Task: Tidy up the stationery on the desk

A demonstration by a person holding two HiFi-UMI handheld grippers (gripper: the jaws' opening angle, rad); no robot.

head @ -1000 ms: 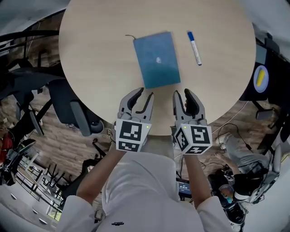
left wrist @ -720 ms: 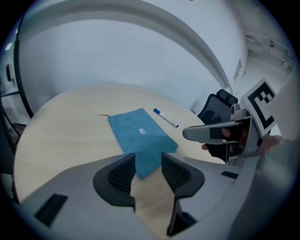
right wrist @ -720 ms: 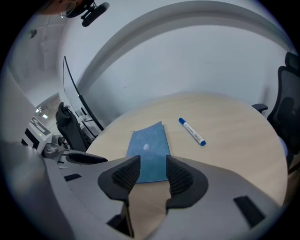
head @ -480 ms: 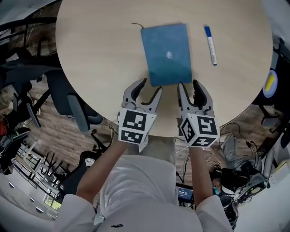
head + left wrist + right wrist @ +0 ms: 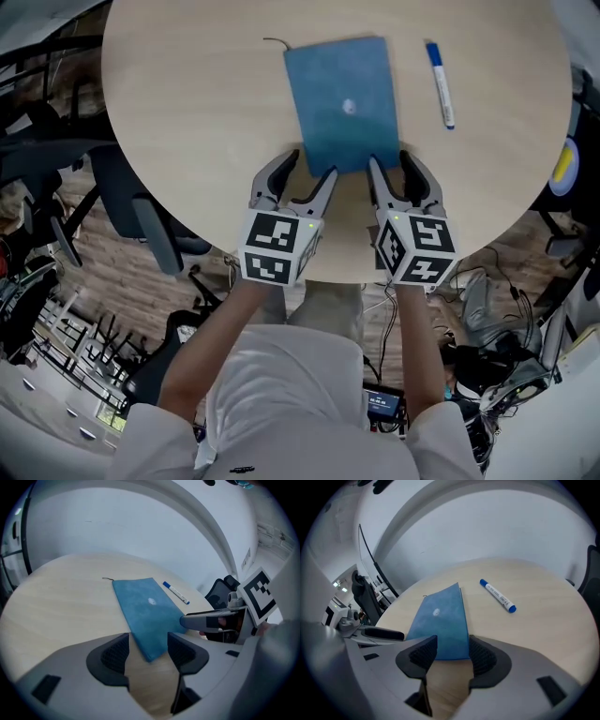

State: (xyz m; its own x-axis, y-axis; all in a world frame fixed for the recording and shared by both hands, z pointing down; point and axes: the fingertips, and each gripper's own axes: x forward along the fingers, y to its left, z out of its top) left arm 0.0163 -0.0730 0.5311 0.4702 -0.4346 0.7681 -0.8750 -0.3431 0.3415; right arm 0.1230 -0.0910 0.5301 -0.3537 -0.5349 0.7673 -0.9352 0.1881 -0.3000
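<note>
**Both grippers open at the near edge of the notebook**

A blue notebook is seen lying flat on the round wooden table, in the upper middle of the head view, with a small pale mark on its cover and a thin dark cord showing at its upper left corner. A white pen with a blue cap is laid just to the right of the notebook, apart from it and roughly parallel to its long side.

The left gripper is held at the notebook's lower left corner, below the middle of the frame. Its jaws have just been opening and are spread wide. In the left gripper view the notebook runs up the middle of the frame, its near corner is seen between the jaws of the left gripper with neither pad pressing on it, and the pen lies up and to the right.

The right gripper is held at the lower right corner, its jaws likewise just opened and standing wide. In the right gripper view the near edge of the notebook is seen in the gap of the right gripper; nothing is gripped. The pen appears at upper right of centre.

Whether any fingertip touches the cover cannot be told.
</note>
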